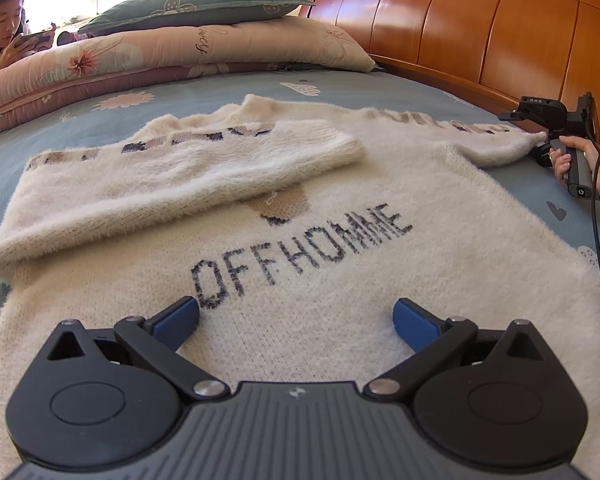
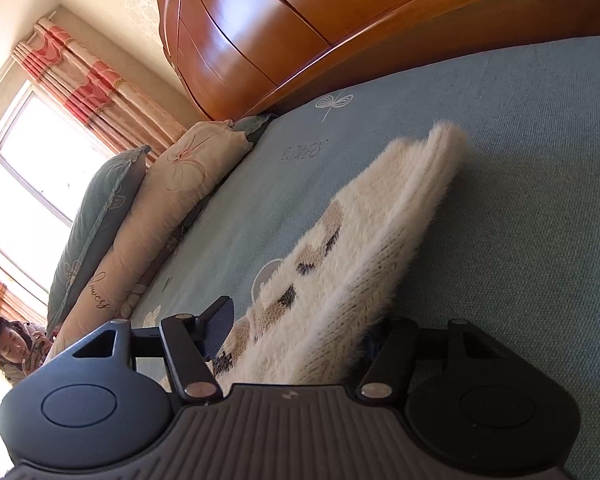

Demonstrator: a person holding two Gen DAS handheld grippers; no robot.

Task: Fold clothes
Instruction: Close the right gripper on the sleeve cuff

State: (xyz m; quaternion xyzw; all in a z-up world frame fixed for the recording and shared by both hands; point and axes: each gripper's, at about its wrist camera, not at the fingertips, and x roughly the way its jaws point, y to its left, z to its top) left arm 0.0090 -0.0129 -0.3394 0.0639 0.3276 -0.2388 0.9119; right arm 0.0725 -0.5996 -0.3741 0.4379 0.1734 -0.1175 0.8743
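Note:
A fluffy cream sweater [image 1: 380,280] lettered "OFF HOMME" lies flat on the blue bed sheet [image 1: 80,128]. Its left sleeve [image 1: 180,184] is folded across the chest. My left gripper [image 1: 296,320] hovers open over the lower body of the sweater, nothing between its blue pads. The right sleeve [image 1: 460,136] stretches out toward the headboard. At its tip is my right gripper [image 1: 540,144], held by a hand [image 1: 572,156]. In the right wrist view the sleeve [image 2: 340,260] runs between the rolled right gripper's [image 2: 308,320] fingers. One finger is hidden behind the fabric and the jaws stand wide apart.
A wooden headboard [image 1: 460,28] runs along the far right edge of the bed. A green pillow [image 1: 200,4] rests on a rolled floral quilt [image 1: 180,52] at the back. A person [image 1: 4,28] lies there looking at a phone. A black cable [image 1: 598,240] trails across the sweater's right side.

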